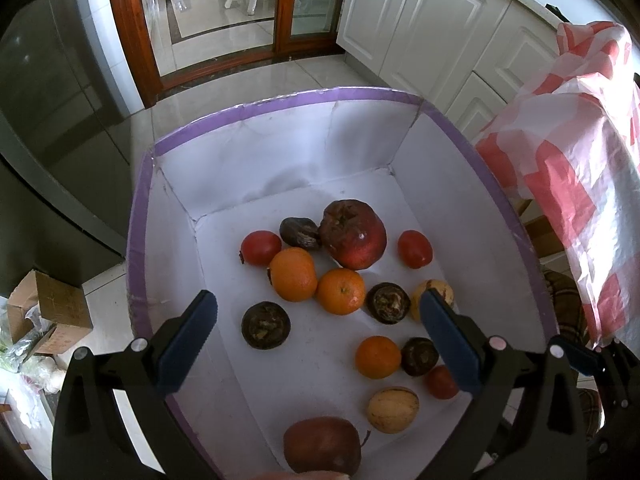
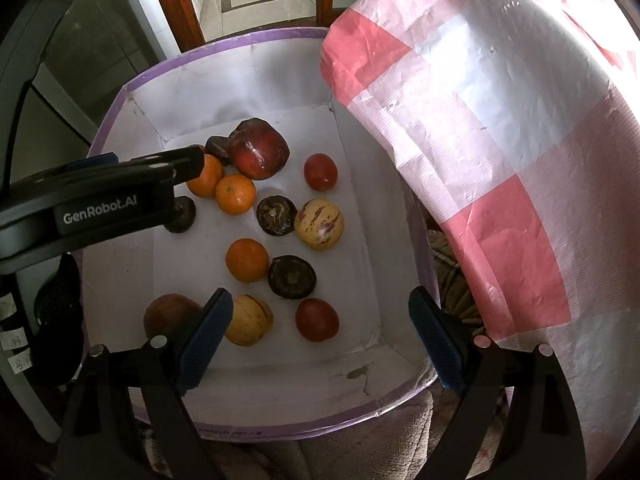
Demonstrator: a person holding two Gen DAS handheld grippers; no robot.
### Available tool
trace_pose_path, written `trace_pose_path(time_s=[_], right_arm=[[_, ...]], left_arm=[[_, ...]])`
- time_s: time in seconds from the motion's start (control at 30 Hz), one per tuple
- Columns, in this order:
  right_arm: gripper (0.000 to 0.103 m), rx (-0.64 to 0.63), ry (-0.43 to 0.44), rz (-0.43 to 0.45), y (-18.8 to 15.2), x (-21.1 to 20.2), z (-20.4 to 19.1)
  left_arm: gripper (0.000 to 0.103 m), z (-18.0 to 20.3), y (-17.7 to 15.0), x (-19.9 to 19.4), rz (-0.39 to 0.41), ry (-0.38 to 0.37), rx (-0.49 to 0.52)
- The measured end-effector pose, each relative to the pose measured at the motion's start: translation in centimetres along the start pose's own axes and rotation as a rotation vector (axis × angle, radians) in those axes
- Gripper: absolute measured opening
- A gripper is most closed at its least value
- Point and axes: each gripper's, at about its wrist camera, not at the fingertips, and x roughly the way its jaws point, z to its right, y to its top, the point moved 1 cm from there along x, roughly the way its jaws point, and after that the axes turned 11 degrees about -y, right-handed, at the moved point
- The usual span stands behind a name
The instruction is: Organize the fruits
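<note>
While the left gripper (image 1: 318,304) hung open above the box (image 1: 280,98), the fruits lay loose on its floor; best was to drop squarely over one orange (image 1: 341,291). From the right, the right gripper (image 2: 320,300) gaped empty too, near a tomato (image 2: 317,319).

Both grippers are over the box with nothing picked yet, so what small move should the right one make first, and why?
Probably lower the right gripper straight down onto the red tomato below it. Its jaws stand open and empty, the tomato lies between them in the right wrist view, and it sits apart from the striped yellow fruit, so the fingers should get around it.
</note>
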Motion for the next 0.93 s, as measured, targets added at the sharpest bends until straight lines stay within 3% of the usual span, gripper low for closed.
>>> trace_pose_path(time_s=[0.43,0.63,0.93], right_arm=[[0.087,0.0,0.005,-0.004,-0.2,0.1,0.2],[0.087,-0.004,0.006,0.003,-0.3,-0.1,0.2],[0.087,-0.017,0.033,0.131,-0.3,-4.5,0.7]], left_arm=[[0.101,0.0,0.0,0.0,-0.002,0.006,0.0],[0.101,-0.1,0.1,-0.1,0.009,0.046,0.006],[0.101,0.8,1.7,-2.9,0.066,0.099,0.039]])
